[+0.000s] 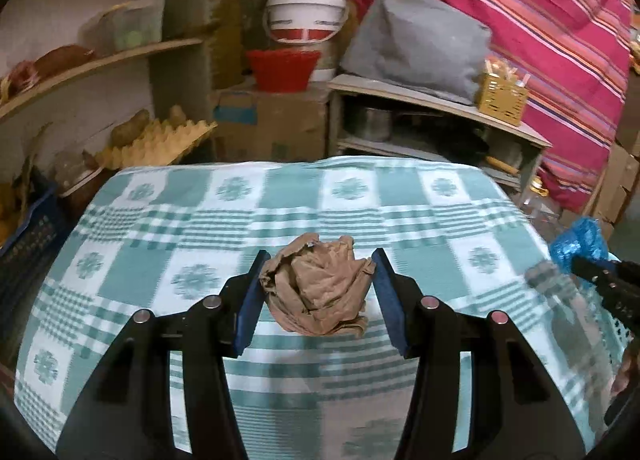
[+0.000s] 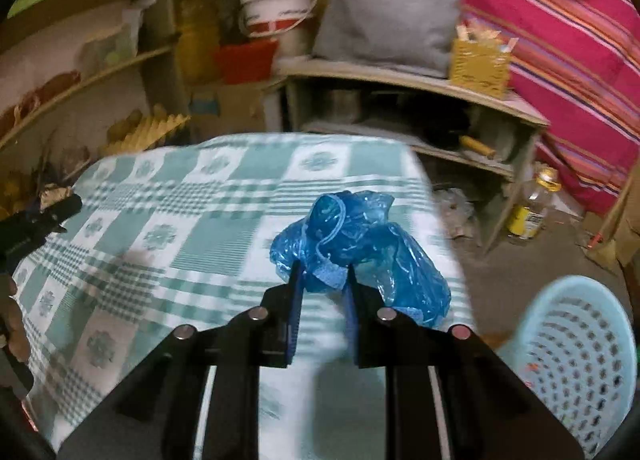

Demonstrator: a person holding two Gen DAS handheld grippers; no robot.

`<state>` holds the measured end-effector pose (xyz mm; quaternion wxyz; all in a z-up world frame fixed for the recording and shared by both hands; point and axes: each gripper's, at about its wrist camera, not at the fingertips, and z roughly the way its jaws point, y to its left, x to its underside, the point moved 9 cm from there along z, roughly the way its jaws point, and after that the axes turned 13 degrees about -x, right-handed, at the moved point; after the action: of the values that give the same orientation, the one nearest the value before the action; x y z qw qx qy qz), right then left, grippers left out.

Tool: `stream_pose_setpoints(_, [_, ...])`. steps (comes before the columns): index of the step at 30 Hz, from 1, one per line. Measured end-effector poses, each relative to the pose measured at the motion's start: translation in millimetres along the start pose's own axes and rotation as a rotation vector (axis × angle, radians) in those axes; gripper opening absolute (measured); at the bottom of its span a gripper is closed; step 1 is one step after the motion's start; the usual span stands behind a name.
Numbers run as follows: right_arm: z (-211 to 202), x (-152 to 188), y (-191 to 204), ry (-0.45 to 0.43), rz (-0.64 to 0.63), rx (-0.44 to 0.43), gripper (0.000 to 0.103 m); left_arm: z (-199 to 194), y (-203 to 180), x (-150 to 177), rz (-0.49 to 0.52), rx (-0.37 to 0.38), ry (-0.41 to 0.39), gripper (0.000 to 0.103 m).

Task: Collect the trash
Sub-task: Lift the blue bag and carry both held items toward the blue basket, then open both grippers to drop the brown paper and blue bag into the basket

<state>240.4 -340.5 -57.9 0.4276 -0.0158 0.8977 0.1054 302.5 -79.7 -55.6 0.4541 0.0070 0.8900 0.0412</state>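
Tablecloth (image 1: pixel 360 200); only right view shows basket (image 2: pixel 576 348).

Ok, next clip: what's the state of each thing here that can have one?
Left gripper: jaws closed on the crumpled brown paper, lifted off the tablecloth.
Right gripper: jaws pinching the blue plastic bag.
Light blue basket: upright beside the table, looks nearly empty.

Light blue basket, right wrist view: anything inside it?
The light blue basket shows only bare perforated wall, with a few small specks. Its bottom is cut off by the frame edge, so contents there can't be ruled out.
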Motion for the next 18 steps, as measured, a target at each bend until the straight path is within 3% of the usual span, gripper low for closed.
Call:
stream_pose_setpoints(8, [-85,19,-92,-0.081,0.11,0.103,0.019,-38,-104,-3,0.059,0.114,-0.033,0.05])
stream_pose_setpoints(18, [-155,66,-191,-0.082,0.226,0.21,0.019,-97,-266,20,0.164,0.31,-0.054,0.05])
